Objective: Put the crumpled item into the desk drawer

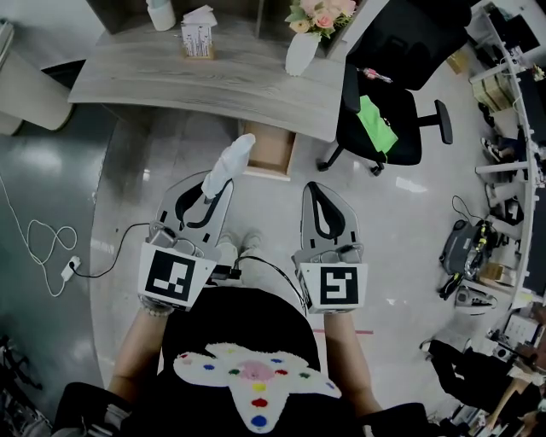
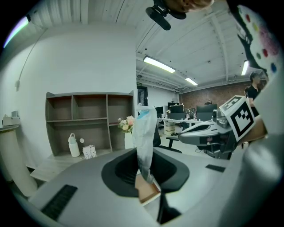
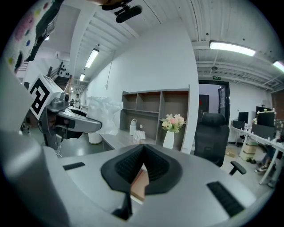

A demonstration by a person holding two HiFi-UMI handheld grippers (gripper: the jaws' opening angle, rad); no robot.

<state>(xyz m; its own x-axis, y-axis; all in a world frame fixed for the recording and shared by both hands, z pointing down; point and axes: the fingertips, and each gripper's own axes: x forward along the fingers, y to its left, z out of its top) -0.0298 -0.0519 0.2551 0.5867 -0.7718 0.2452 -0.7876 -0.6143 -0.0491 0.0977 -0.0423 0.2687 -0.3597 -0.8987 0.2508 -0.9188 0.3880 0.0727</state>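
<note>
the left claw [image 1: 208,198] is closed on the lower end of a crumpled white bag [image 1: 232,160], the pads pinching it so that the rest stands up and forward past the tips. in the left claw view the bag [image 2: 144,132] rises as a narrow, twisted column from between the jaws of the left claw [image 2: 144,174], with a bluish patch at its top. from the head view the bag's free end hangs over the near left corner of the drawer [image 1: 270,149], above it and not inside. the drawer is pulled out from under the front edge of the grey wood surface [image 1: 153,72], and its wooden inside looks bare.

the right claw [image 1: 314,188] is held level beside the left one, well apart from it, just right of the drawer. its jaws are together with nothing between them; in its own view the right claw [image 3: 143,153] looks down on a slice of the drawer [image 3: 139,184] past the tips.

on the surface stand a white vase [image 1: 300,53] with pale flowers, a small carton [image 1: 198,39] and a white bottle [image 1: 160,14]. a black chair [image 1: 386,115] with something green on its seat stands to the right of the drawer. a white cable [image 1: 38,243] lies on the floor at the left.
</note>
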